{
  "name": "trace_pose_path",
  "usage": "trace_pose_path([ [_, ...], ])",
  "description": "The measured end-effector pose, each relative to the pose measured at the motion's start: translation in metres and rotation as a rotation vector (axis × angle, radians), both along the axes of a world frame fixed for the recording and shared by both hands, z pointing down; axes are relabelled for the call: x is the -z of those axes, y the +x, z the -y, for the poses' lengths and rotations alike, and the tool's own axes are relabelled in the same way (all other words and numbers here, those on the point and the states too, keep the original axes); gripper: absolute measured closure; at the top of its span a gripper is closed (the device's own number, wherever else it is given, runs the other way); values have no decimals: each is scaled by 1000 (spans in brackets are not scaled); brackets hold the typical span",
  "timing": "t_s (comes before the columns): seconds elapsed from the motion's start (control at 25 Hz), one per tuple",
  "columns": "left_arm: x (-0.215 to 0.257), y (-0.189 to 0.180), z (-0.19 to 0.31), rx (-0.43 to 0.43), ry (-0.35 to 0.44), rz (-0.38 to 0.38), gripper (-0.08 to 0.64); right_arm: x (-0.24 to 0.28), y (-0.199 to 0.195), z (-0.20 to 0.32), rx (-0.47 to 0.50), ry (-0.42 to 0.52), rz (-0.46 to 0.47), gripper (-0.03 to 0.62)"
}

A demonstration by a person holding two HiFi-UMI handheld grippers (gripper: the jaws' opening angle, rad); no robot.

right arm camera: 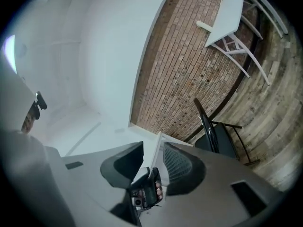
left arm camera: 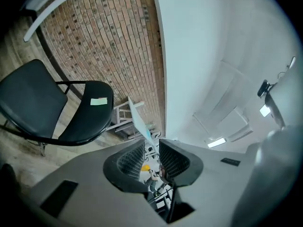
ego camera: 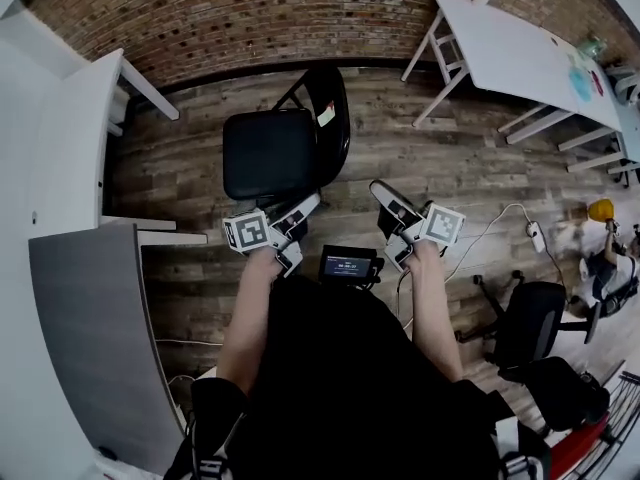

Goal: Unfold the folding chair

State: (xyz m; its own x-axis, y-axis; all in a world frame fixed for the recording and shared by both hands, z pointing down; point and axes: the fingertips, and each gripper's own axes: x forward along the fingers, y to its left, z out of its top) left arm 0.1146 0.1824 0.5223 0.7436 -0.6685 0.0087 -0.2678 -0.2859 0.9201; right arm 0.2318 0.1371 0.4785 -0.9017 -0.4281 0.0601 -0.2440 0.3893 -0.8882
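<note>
The black folding chair (ego camera: 268,153) stands opened out on the wood floor, its seat flat and its backrest (ego camera: 330,118) raised, with a white label on it. My left gripper (ego camera: 303,211) hovers just in front of the seat's near edge, jaws apart and empty. My right gripper (ego camera: 388,200) is to the chair's right, off it, also open and empty. In the left gripper view the chair (left arm camera: 33,100) lies at the left, beyond my left gripper (left arm camera: 151,151). The right gripper view shows the chair (right arm camera: 220,137) edge-on, past my right gripper (right arm camera: 152,157).
A white desk (ego camera: 60,138) and a grey panel (ego camera: 90,348) stand at the left. A white table (ego camera: 520,53) is at the back right. A black office chair (ego camera: 530,338), a power strip (ego camera: 535,236) and a seated person (ego camera: 610,263) are on the right. A brick wall (ego camera: 250,13) runs behind.
</note>
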Motion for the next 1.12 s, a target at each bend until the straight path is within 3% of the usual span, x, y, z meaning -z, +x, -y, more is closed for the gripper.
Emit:
trace_pose_path([
  [0.16,-6,8,-29,63,-38,12,454,-3,7,-18,53,-12,46,453],
  [0.32,-12,-6,-64,106,-81,31,454,-5,-4,-36,112,-15,58,453],
  [0.64,12,-1,-68,58,-18,59,454,4,-35,-67,168,-11,27,453],
  [0.8,30,-5,-76,27,23,-4,454,24,-54,-88,216,-7,58,453],
  [1.0,41,-14,-79,15,37,-58,456,28,-82,-109,267,-22,-31,453],
  [1.12,51,-14,-79,-3,61,-75,459,24,-91,-117,277,-32,-129,453],
])
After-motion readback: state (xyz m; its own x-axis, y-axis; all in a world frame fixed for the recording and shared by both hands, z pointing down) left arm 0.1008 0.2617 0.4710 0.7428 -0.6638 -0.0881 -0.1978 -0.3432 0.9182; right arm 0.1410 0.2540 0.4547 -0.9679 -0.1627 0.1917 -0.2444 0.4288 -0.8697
